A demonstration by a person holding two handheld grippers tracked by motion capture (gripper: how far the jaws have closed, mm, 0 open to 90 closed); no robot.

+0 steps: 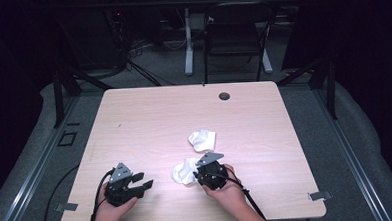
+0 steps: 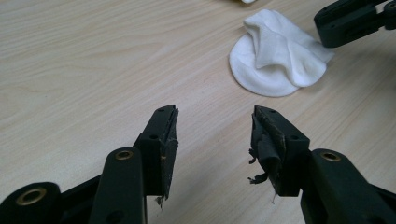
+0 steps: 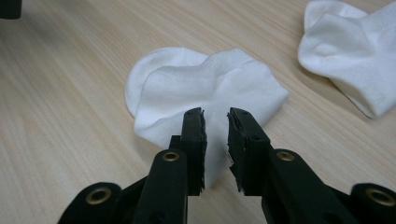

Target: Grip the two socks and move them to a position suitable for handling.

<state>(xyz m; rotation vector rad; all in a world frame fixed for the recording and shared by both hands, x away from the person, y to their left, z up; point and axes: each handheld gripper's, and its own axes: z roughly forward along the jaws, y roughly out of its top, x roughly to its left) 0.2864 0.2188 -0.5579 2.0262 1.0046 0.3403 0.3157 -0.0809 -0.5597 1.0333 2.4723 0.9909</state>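
Two white socks lie on the pale wooden table (image 1: 154, 112). The near sock (image 1: 182, 171) (image 2: 275, 56) (image 3: 201, 79) is crumpled flat just left of my right gripper (image 1: 196, 176) (image 3: 215, 114). That gripper's jaws stand a narrow gap apart over the sock's near edge, with white fabric showing between the pads and no visible pinch. The second sock (image 1: 203, 139) (image 3: 350, 51) rests a little farther back. My left gripper (image 1: 142, 180) (image 2: 215, 116) hovers open over bare wood to the left of the near sock, nothing between its jaws. The right gripper (image 2: 350, 18) also appears beyond that sock.
A dark round grommet (image 1: 224, 95) is set near the table's far edge. Beyond the table stand a black chair (image 1: 235, 33) and a white desk leg (image 1: 188, 41). Cables trail from both grippers over the front edge.
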